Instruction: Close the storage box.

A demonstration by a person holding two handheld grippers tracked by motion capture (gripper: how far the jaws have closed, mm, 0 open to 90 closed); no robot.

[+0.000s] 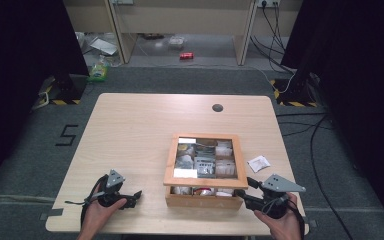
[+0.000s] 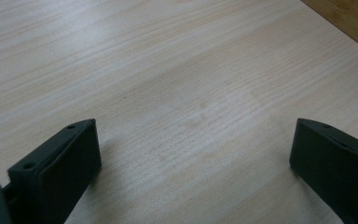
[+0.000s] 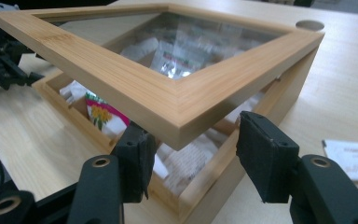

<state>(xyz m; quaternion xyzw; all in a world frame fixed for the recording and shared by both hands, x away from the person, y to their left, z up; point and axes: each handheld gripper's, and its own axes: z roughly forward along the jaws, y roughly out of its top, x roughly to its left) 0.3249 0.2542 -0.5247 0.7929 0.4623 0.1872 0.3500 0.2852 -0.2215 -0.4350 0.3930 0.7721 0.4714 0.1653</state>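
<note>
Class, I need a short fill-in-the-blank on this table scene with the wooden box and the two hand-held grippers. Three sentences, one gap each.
1. The lid of the wooden box has a clear ____ in its frame.
2. The lid is partly ____, its near corner between the right gripper jaws.
3. The left gripper has only bare ____ between its jaws.

Missing words: window; raised; table

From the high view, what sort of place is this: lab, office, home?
Most likely a lab or recording workspace. A lone wooden table stands on grey carpet between black curtains, with cables trailing to wall sockets and a taped floor marker beside it.
</note>
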